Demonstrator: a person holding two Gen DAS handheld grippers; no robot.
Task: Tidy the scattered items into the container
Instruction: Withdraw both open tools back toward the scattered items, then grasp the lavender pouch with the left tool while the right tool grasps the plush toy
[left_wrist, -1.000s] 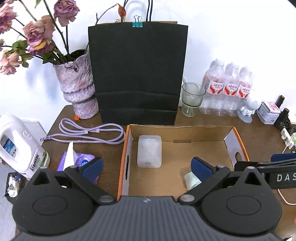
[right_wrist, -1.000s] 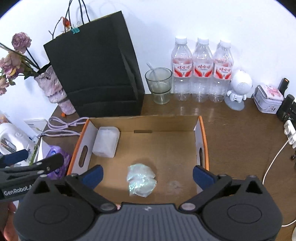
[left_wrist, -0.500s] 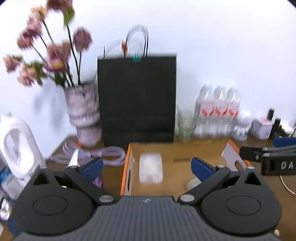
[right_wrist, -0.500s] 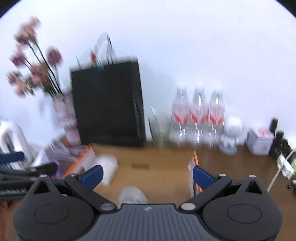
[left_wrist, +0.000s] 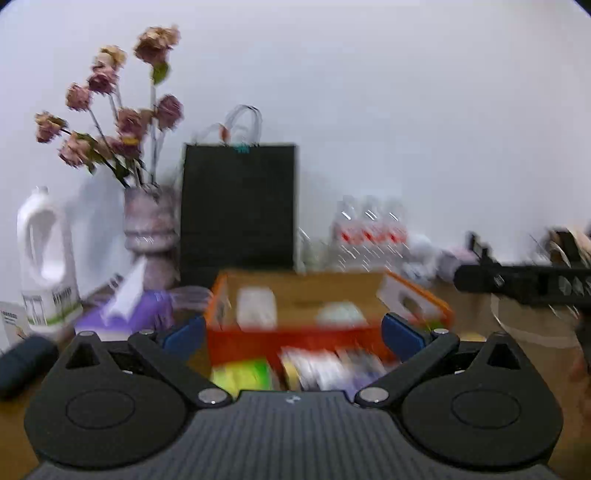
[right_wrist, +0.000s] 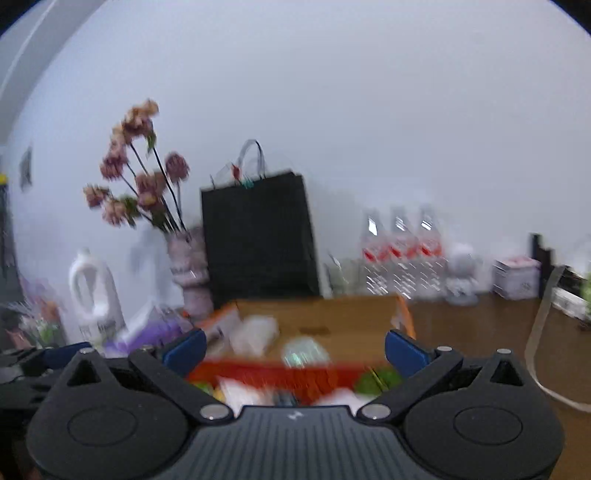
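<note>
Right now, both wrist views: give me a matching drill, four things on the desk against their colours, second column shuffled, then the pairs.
Things:
1. paper bag
2. detergent bottle
3. tissue pack
4. box front wall

Colours:
A. purple
B. orange-red
C. black
D. white

Pairs: 1-C, 2-D, 3-A, 4-B.

Both views are motion-blurred, but these colours read clearly. The left gripper and right gripper both have their jaws spread wide with nothing between them.
</note>
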